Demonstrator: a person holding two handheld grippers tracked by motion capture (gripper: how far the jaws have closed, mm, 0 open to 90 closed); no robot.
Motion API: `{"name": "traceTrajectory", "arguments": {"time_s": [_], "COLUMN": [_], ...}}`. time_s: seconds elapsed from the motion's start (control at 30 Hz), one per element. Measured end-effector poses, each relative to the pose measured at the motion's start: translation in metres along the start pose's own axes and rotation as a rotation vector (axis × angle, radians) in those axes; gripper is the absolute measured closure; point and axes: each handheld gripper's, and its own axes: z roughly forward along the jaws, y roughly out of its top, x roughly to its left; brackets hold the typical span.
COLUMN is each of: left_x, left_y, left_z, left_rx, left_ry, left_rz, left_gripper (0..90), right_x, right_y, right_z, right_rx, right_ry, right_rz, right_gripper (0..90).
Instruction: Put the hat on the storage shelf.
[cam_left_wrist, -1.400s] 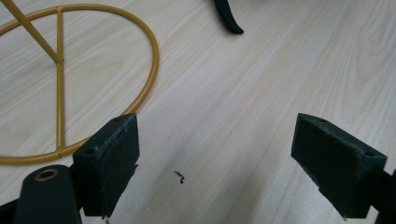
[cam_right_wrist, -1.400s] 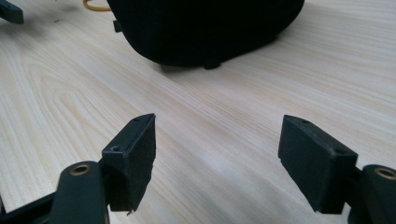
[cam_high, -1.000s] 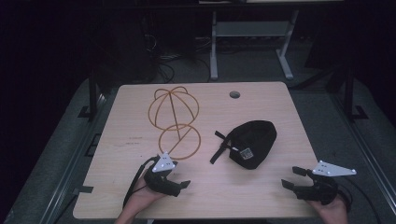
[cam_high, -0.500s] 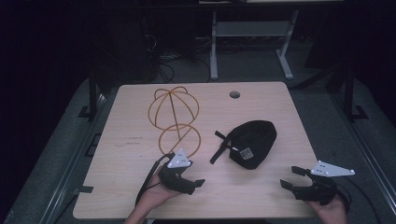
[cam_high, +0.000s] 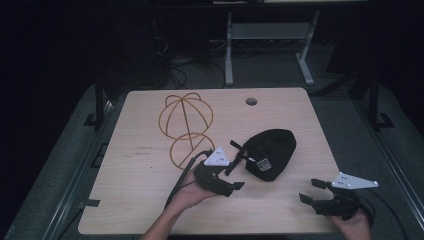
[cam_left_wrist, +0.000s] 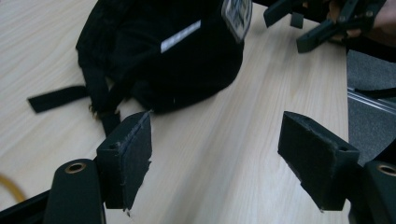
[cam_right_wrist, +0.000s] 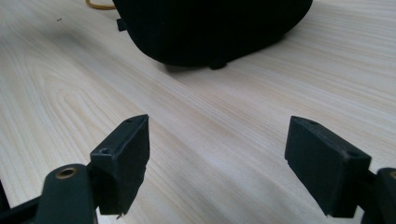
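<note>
Room: dark around you, with a light wooden table lit in the middle and a pale metal stand behind it.
Cap: the black cap lies right of the table's centre, its straps trailing toward your left hand.
Wire frame: a yellow wire hat form rests left of the cap, near it; whether they touch, you cannot tell.
Left gripper: your left gripper sits just beside the cap's strap end, jaws spread wide and holding nothing; in the left gripper view the cap lies just ahead of the pads.
Right gripper: your right gripper rests near the front right corner, apart from the cap, jaws likewise spread and empty; in its own view the cap lies ahead.
Risk: close on a loose strap alone and the cap will likely dangle or slip free.
Risk: push in low and the soft cap may slide away toward the wire form.
Risk: your trailing cable could snag the form's ring.
</note>
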Motion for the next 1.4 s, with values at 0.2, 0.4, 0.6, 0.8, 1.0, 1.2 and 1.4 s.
{"name": "traceTrajectory", "arguments": {"time_s": [0.2,0.4,0.6,0.8,1.0,1.2,1.4], "left_x": [0.002,0.004,0.003,0.003,0.001,-0.002,-0.005], "left_y": [0.022,0.039,0.057,0.065,0.069,0.069,0.07], "left_z": [0.01,0.018,0.031,0.04,0.053,0.063,0.064], "left_rx": [0.015,0.031,0.072,0.097,0.145,0.167,0.182], "left_ry": [0.005,-0.011,-0.048,-0.065,-0.083,-0.076,-0.091], "left_rz": [0.048,0.061,0.096,0.114,0.12,0.133,0.145], "left_gripper": [25.8,29.7,40.1,44.2,47.2,52.5,65.8], "right_x": [-0.001,0.0,0.001,0.001,0.001,0.001,0.0], "right_y": [0.0,0.0,0.001,0.001,0.002,0.002,0.002], "right_z": [0.002,0.002,0.004,0.005,0.006,0.007,0.009], "right_rx": [0.008,0.011,0.014,0.017,0.022,0.012,0.0], "right_ry": [0.004,0.007,0.013,0.017,0.024,0.017,0.037], "right_rz": [0.0,-0.005,-0.022,-0.026,-0.014,0.006,0.029], "right_gripper": [21.7,22.2,22.2,22.2,22.1,18.5,19.8]}}
